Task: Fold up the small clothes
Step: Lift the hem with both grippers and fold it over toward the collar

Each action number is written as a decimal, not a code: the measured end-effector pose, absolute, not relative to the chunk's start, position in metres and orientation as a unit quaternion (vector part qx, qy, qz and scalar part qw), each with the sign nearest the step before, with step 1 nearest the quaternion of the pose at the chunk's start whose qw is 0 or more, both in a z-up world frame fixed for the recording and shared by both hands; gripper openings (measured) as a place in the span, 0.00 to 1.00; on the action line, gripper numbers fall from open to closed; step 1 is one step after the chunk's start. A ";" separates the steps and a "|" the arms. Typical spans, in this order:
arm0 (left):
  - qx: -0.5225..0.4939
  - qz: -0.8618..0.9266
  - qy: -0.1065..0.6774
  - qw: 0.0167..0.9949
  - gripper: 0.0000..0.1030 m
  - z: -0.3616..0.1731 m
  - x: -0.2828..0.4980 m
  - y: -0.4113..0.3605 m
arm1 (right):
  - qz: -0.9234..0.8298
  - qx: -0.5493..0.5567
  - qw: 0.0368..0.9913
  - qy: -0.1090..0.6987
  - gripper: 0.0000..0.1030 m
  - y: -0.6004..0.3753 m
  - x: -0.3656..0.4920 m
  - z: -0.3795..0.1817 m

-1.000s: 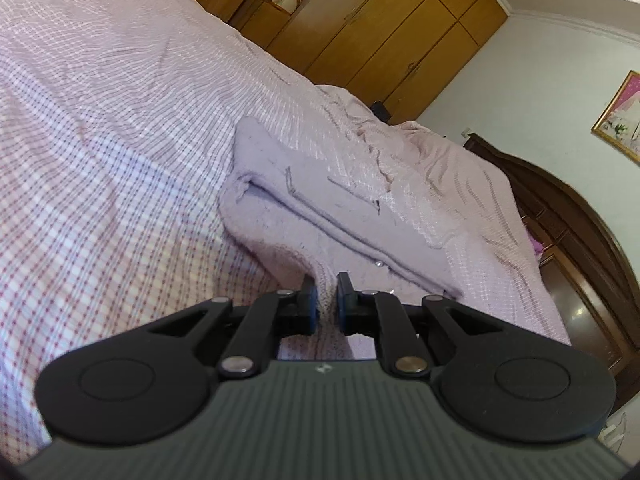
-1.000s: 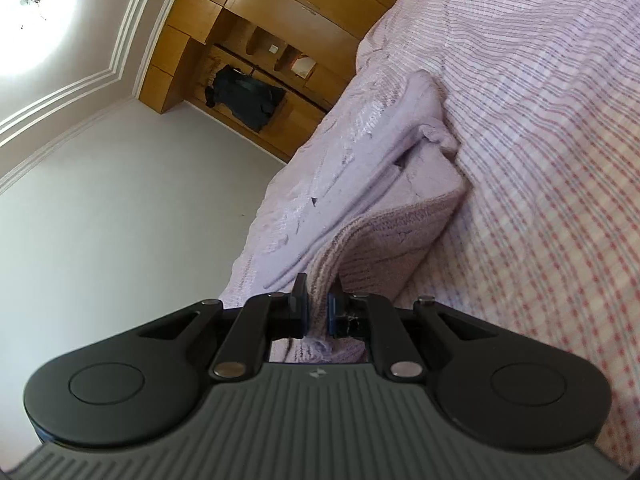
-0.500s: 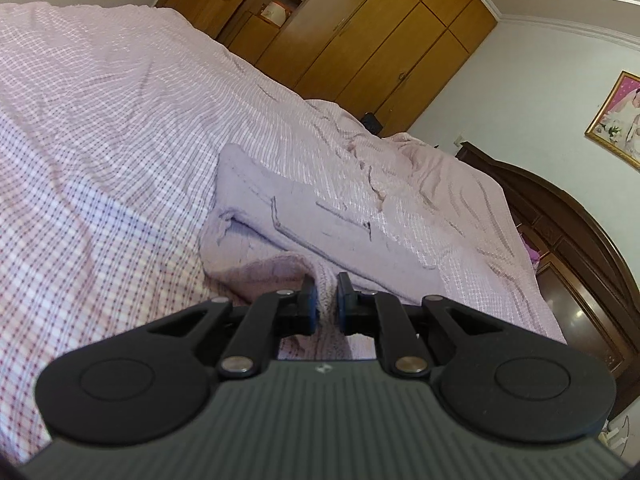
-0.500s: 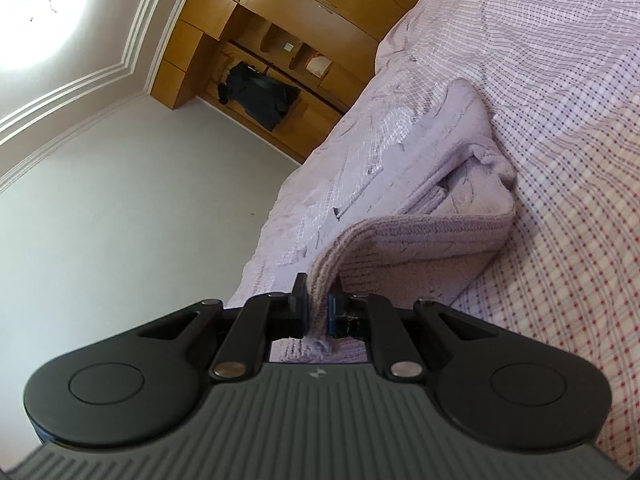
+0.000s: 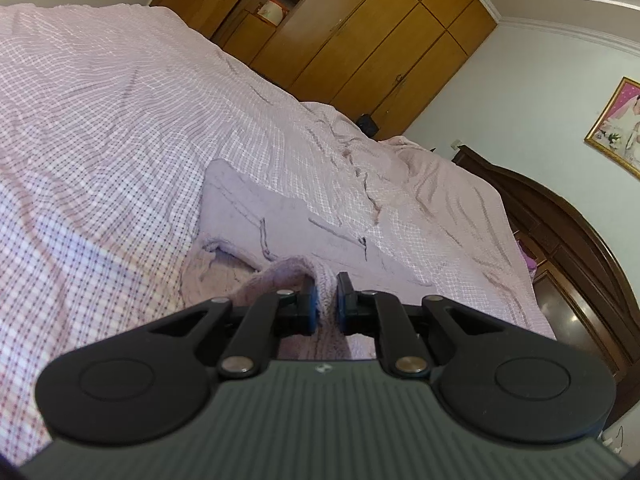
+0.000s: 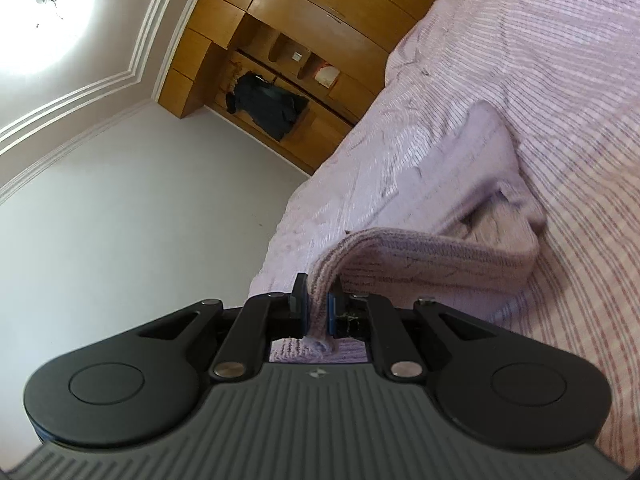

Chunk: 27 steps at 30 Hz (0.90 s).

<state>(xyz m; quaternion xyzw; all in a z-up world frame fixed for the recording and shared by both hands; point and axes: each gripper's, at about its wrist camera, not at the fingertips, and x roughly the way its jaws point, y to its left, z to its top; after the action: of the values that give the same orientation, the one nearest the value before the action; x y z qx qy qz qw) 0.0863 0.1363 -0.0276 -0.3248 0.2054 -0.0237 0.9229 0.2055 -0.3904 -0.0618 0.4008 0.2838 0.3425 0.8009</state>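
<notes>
Wooden wardrobe (image 5: 360, 36) beyond checked bedspread (image 5: 100, 128), framed picture (image 5: 618, 124), dark headboard (image 5: 576, 240)

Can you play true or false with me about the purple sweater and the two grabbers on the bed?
1. The left gripper is pinching the sweater. True.
2. The right gripper is wide open and empty. False: it is shut on the sweater's knitted edge.
3. The sweater lies on a checked bedsheet. True.
4. The sweater is bright green. False: it is pale lilac.
5. The wardrobe behind the bed is white. False: it is brown wood.
</notes>
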 end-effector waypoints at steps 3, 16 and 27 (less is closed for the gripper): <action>-0.326 -0.021 0.206 0.923 0.11 -0.029 0.096 0.137 | 0.340 0.399 0.801 0.289 0.10 -0.385 0.217 -0.062; -0.314 -0.015 0.185 0.931 0.11 -0.014 0.139 0.151 | 0.338 0.402 0.802 0.284 0.10 -0.359 0.254 -0.051; -0.298 -0.007 0.173 0.939 0.11 -0.015 0.165 0.159 | 0.332 0.416 0.800 0.278 0.10 -0.343 0.287 -0.044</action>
<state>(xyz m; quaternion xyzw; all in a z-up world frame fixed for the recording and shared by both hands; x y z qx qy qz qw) 0.1650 0.1587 -0.0150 -0.2985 0.1727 -0.0072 0.9386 0.2868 -0.3434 -0.0445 0.4161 0.2784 0.3315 0.7996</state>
